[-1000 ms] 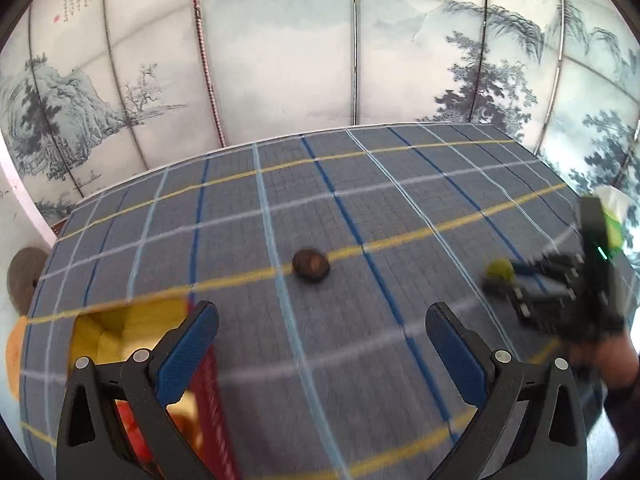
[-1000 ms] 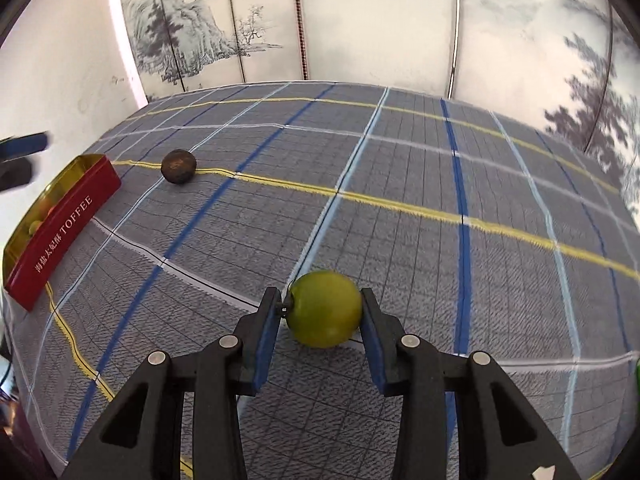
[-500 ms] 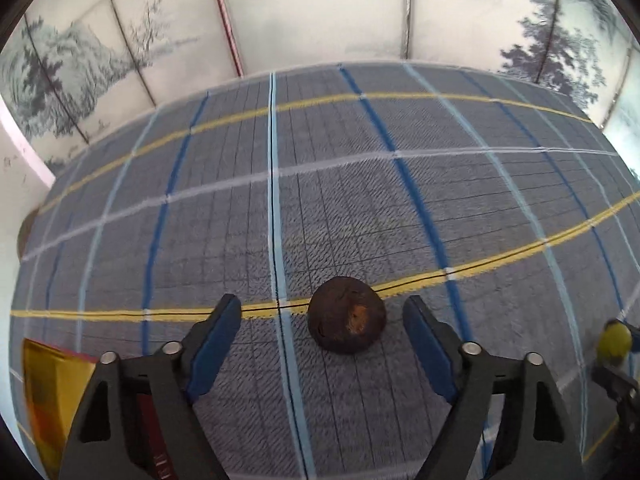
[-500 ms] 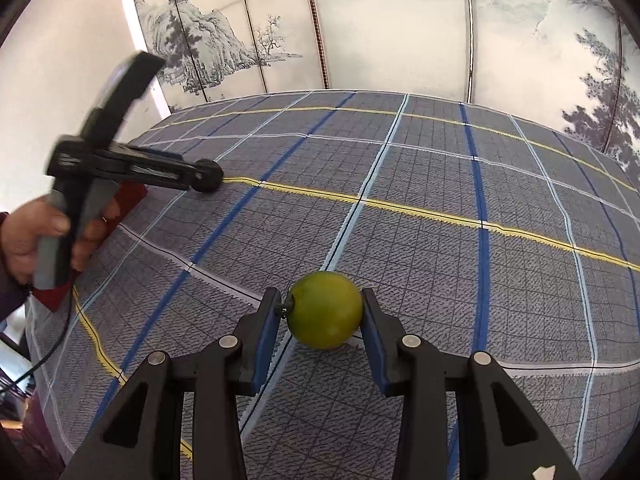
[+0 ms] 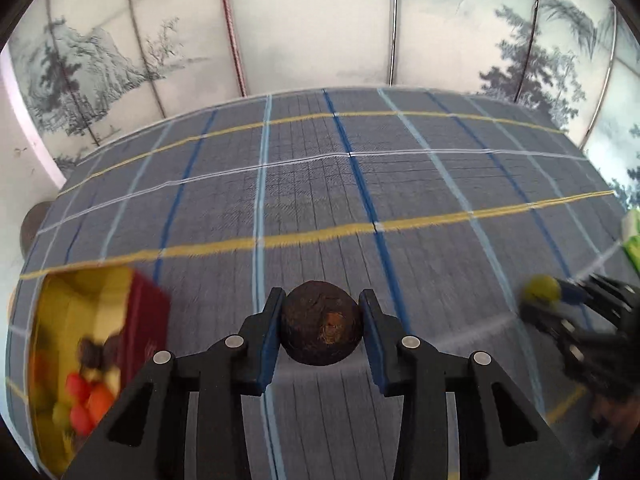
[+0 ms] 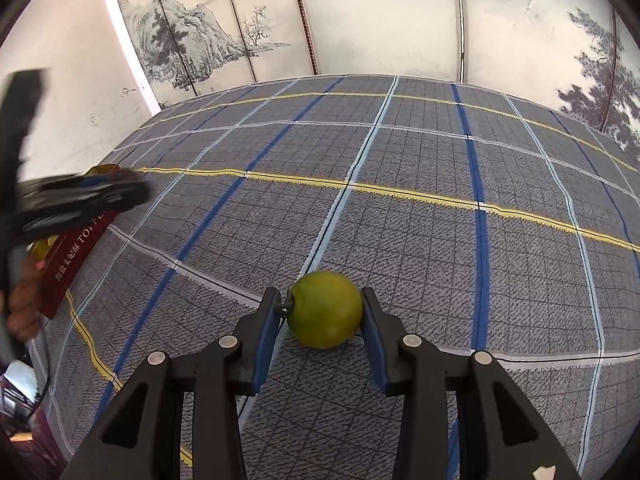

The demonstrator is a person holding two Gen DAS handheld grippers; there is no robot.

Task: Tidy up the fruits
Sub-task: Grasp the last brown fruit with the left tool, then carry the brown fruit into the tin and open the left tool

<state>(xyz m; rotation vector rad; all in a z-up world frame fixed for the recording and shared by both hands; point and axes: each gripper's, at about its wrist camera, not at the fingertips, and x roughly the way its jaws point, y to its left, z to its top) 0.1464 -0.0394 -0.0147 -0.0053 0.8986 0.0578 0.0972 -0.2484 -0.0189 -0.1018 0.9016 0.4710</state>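
The left gripper (image 5: 322,330) holds the dark fruit (image 5: 321,323) and the right gripper (image 6: 320,320) the green fruit (image 6: 325,309), so both likely go next into the red tin (image 5: 148,316).

Woven cloth tablecloth (image 6: 420,240), matt; green fruit (image 6: 325,309) smooth, glossy; brown fruit (image 5: 321,328) rough, matt.

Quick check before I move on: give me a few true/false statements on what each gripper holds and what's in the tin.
1. The left gripper is shut on the dark brown fruit. True.
2. The right gripper is open and carries nothing. False: its jaws grip the green fruit.
3. The red tin already holds fruit. True: red and orange pieces show inside, blurred.
4. The green fruit lies inside the tin. False: it sits between the right jaws, over the plaid tablecloth.
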